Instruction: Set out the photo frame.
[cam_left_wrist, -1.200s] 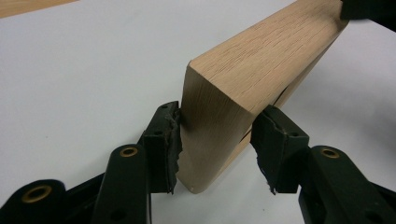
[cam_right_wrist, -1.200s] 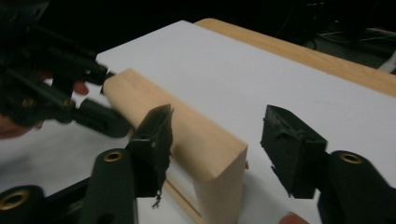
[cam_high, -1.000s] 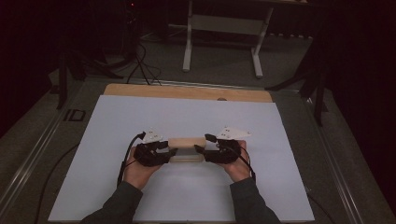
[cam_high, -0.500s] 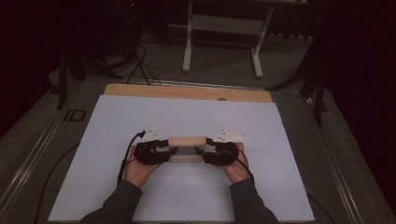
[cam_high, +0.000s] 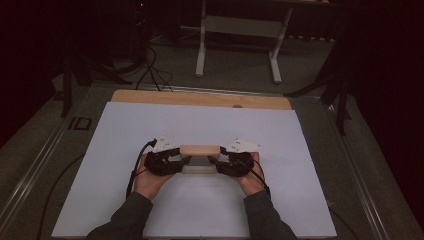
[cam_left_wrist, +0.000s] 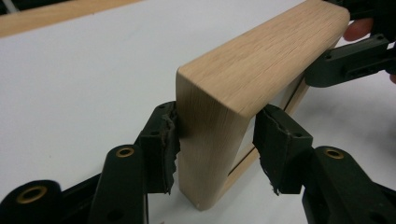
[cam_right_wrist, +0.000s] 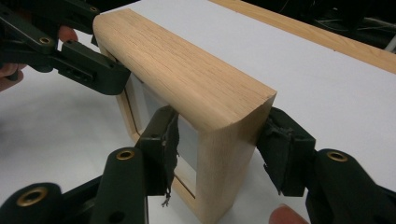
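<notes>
Since the earlier frame the wooden frame (cam_high: 200, 150) had kept its place, standing on edge between the two hands; the right gripper's (cam_high: 220, 165) jaws had just been closing in on its end, and the left gripper's (cam_high: 181, 164) jaws had just eased a little wider at the other end.

Beneath it all lay the white table top (cam_high: 200, 125), with a bare wooden strip (cam_high: 200, 99) along its far edge. Near the middle of that white surface, towards the person's side, the wooden frame (cam_left_wrist: 261, 60) stood upright on one long edge, its pale inner panel (cam_right_wrist: 154, 107) facing the person.

In the left gripper view, one pad (cam_left_wrist: 163, 144) touched the frame's end face, while the other pad (cam_left_wrist: 275, 144) stood just clear of it, so this claw was loose around the wood. In the right gripper view, one pad (cam_right_wrist: 163, 144) pressed on the panel side and the other (cam_right_wrist: 280, 149) on the outer side, so this claw was clamped on the frame's end.
</notes>
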